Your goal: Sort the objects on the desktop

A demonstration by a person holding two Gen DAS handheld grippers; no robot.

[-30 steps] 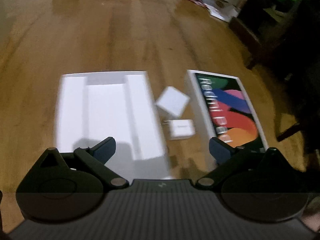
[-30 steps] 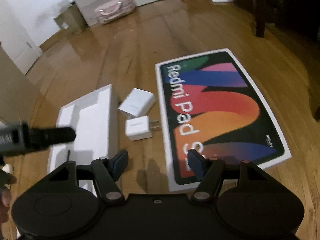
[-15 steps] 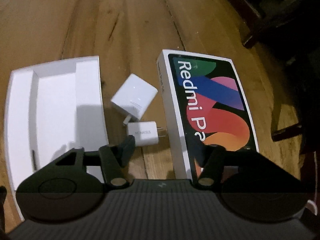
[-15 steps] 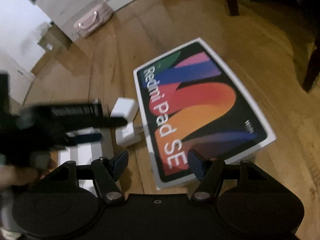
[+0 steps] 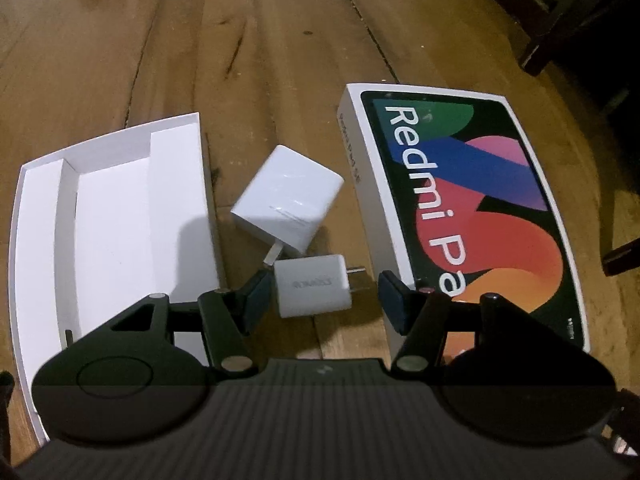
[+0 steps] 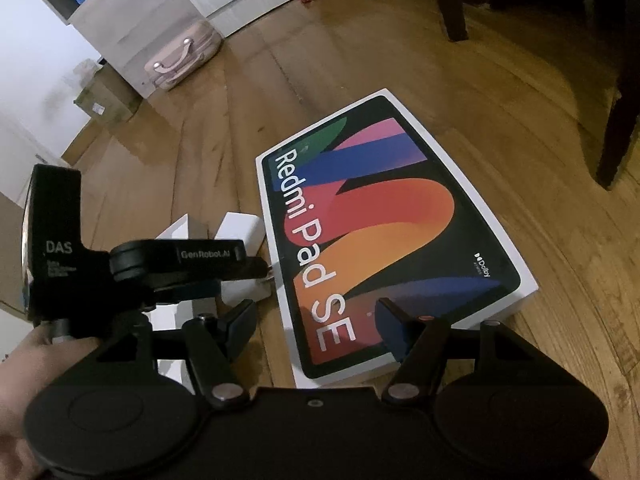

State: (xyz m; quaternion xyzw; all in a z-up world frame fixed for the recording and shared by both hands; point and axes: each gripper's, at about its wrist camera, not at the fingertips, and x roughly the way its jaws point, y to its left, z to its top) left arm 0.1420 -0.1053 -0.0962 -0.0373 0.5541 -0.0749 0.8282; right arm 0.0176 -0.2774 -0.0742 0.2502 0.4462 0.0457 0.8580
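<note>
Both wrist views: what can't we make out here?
- Small charger, left wrist view: its near edge runs behind the left gripper finger; pad contact unclear.
- Redmi Pad SE box, left wrist view: near end hidden by the gripper body.
- White tray and both chargers, right wrist view: mostly blocked by the left gripper.

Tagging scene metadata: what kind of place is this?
Probably a home, with the work done on a wooden floor rather than a desk. Clues: a pink suitcase by white cabinets, a cardboard box, and dark furniture legs.
</note>
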